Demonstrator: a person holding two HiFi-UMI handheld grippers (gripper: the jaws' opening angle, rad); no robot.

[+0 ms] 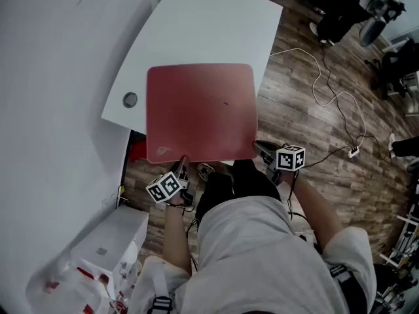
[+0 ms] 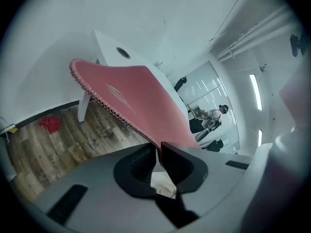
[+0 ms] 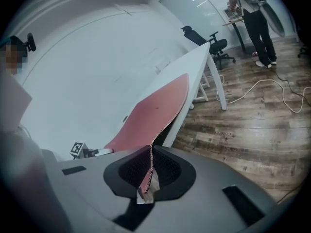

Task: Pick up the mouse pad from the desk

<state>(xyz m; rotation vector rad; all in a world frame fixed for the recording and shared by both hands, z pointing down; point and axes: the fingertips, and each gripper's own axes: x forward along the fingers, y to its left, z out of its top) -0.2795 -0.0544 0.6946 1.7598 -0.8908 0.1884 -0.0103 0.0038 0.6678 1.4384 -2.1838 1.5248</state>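
Observation:
A red mouse pad [image 1: 200, 110] with stitched edges lies over the near part of the white desk [image 1: 196, 31]; its near edge is lifted off the desktop. My left gripper [image 1: 182, 164] is shut on the pad's near left corner, and in the left gripper view the mouse pad [image 2: 136, 98] rises away from the clamped jaws of the left gripper [image 2: 158, 155]. My right gripper [image 1: 257, 148] is shut on the near right corner. In the right gripper view the mouse pad [image 3: 155, 113] runs from the closed right gripper [image 3: 149, 169] back to the desk.
A round cable hole [image 1: 130, 99] sits in the desk left of the pad. White cables [image 1: 330, 93] trail over the wooden floor at right. A red object [image 1: 136, 150] lies under the desk. A white box [image 1: 108, 241] stands at lower left. A person [image 3: 257, 23] stands far off.

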